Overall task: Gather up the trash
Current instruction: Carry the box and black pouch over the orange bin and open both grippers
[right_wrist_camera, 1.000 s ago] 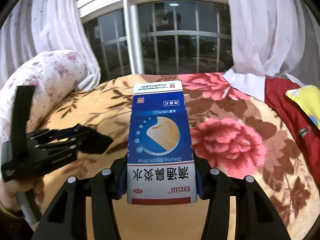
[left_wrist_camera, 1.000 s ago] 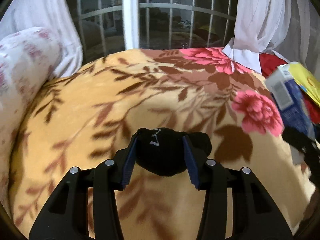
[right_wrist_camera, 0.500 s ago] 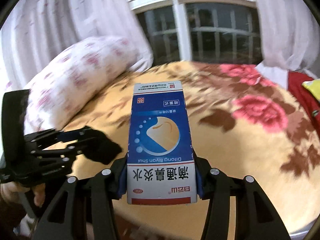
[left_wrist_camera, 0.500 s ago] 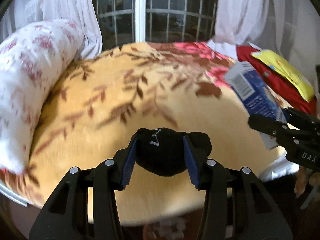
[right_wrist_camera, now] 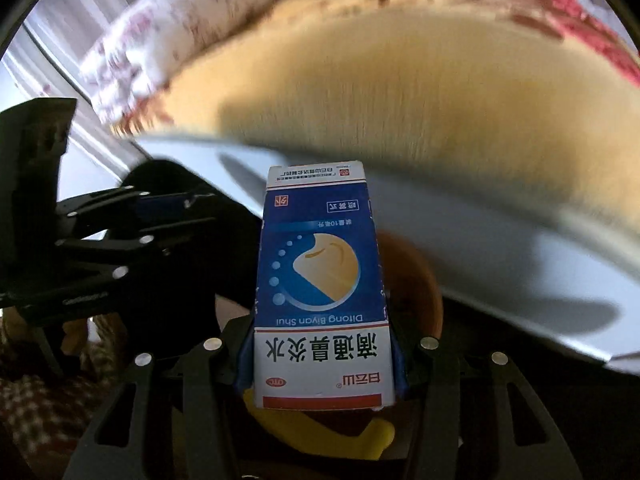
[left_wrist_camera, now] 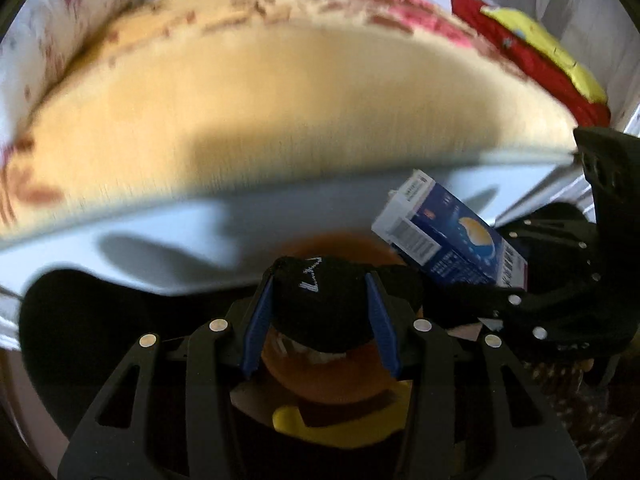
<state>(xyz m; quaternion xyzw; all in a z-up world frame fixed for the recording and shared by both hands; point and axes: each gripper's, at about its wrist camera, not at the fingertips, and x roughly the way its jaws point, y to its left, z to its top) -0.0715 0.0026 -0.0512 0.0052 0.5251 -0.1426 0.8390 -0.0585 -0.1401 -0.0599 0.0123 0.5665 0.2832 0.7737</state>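
Note:
My left gripper [left_wrist_camera: 320,316] is shut on a black balled sock [left_wrist_camera: 322,304] and holds it over an orange bin [left_wrist_camera: 332,376] with a yellow rim below the bed edge. My right gripper [right_wrist_camera: 320,364] is shut on a blue and white medicine box [right_wrist_camera: 320,292], also above the orange bin [right_wrist_camera: 416,288]. The box shows in the left wrist view [left_wrist_camera: 448,236], to the right of the sock. The left gripper shows in the right wrist view [right_wrist_camera: 120,240] at the left.
The bed with its yellow floral blanket [left_wrist_camera: 300,112] and white mattress side [left_wrist_camera: 200,236] fills the upper half. A floral pillow [right_wrist_camera: 192,28] lies at its left. A red cloth [left_wrist_camera: 532,64] and a yellow item [left_wrist_camera: 548,56] lie at the right.
Both grippers have pulled back off the bed and tilted down, carrying the sock and the box. The orange bin has come into view beneath them.

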